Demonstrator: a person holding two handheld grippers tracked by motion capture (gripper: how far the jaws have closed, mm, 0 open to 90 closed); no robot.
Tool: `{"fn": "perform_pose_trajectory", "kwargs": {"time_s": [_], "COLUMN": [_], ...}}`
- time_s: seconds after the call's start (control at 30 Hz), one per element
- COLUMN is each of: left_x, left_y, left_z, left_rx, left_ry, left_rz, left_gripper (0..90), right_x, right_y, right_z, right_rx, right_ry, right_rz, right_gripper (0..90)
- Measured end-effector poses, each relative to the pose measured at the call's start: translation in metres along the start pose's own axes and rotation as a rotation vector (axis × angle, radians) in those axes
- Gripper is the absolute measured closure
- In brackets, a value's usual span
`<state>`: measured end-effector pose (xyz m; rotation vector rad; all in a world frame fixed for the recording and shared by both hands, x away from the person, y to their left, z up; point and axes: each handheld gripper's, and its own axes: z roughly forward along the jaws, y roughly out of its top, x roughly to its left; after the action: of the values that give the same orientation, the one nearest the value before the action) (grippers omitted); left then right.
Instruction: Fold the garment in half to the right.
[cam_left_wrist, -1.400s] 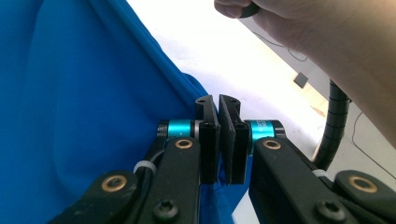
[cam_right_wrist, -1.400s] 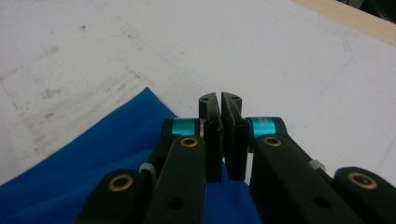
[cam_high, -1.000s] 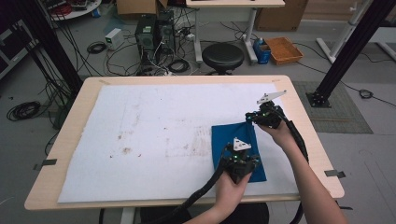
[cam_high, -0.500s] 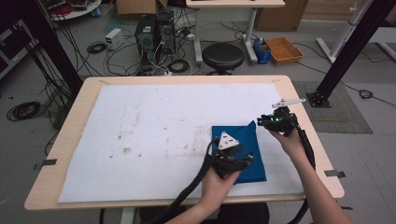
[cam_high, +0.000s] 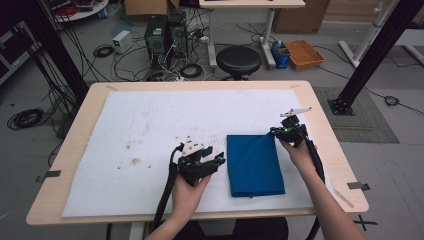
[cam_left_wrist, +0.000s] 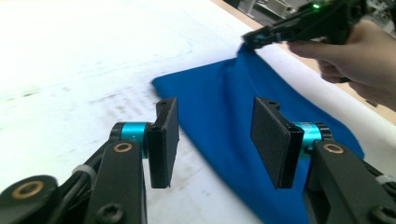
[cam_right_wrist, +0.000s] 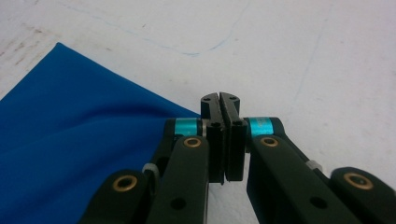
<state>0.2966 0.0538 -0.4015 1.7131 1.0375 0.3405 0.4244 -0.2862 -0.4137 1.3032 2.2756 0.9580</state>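
Note:
A folded blue cloth (cam_high: 255, 165) lies on the white sheet (cam_high: 165, 125) at the table's near right. My right gripper (cam_high: 274, 131) is shut on its far right corner, and that corner is lifted slightly into a ridge. In the right gripper view the jaws (cam_right_wrist: 223, 100) are pressed together with the cloth (cam_right_wrist: 70, 121) running up to them. My left gripper (cam_high: 215, 160) hovers just left of the cloth, open and holding nothing. The left gripper view shows its pads (cam_left_wrist: 215, 135) wide apart, the cloth (cam_left_wrist: 243, 107) beyond them, and the right gripper (cam_left_wrist: 252, 39) pinching the corner.
The white sheet covers most of the wooden table (cam_high: 200, 85) and has brown stains (cam_high: 134, 161) left of centre. Behind the table are a black stool (cam_high: 238, 59), computer cases, cables and an orange tray (cam_high: 304, 52) on the floor.
My left gripper has moved left off the cloth onto the white sheet. My right gripper has shifted slightly and now pinches the cloth's far right corner.

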Motion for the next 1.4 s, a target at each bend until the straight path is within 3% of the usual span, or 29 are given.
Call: {"fn": "perform_pose_trajectory", "kwargs": {"time_s": [0.2,0.33,0.43,0.6,0.7,0.83,0.93,1.03,1.17,1.23,1.4], "left_x": [0.007,0.009,0.012,0.019,0.022,0.026,0.027,0.029,0.031,0.033,0.034], "left_y": [0.000,0.000,0.001,0.002,0.000,-0.002,-0.003,-0.005,-0.006,-0.006,-0.006], "left_z": [-0.006,-0.009,-0.013,-0.021,-0.026,-0.035,-0.040,-0.044,-0.048,-0.048,-0.049], "left_rx": [-0.012,-0.016,-0.022,-0.026,-0.024,-0.034,-0.040,-0.043,-0.047,-0.046,-0.047], "left_ry": [0.008,0.013,0.020,0.033,0.045,0.049,0.055,0.061,0.063,0.061,0.058], "left_rz": [-0.011,-0.011,-0.012,-0.008,0.002,0.007,0.015,0.015,0.009,0.007,0.003], "left_gripper": [51.7,51.7,51.6,51.0,50.7,49.9,48.9,48.9,48.9,48.9,48.3], "right_x": [-0.007,-0.008,-0.005,0.015,0.031,0.048,0.055,0.058,0.059,0.061,0.061], "right_y": [-0.007,-0.011,-0.016,-0.046,-0.072,-0.103,-0.117,-0.125,-0.129,-0.129,-0.134], "right_z": [-0.004,-0.010,-0.024,-0.062,-0.081,-0.097,-0.099,-0.093,-0.089,-0.092,-0.097], "right_rx": [-0.017,-0.035,-0.055,-0.101,-0.089,-0.066,-0.031,0.010,0.037,0.038,0.037], "right_ry": [-0.027,-0.036,-0.030,0.019,0.052,0.092,0.131,0.139,0.172,0.157,0.155], "right_rz": [0.022,0.028,0.037,0.015,0.008,0.042,0.082,0.093,0.076,0.050,0.061], "right_gripper": [89.7,80.4,73.7,69.9,65.4,62.3,60.6,63.5,89.3,89.7,89.4]}}
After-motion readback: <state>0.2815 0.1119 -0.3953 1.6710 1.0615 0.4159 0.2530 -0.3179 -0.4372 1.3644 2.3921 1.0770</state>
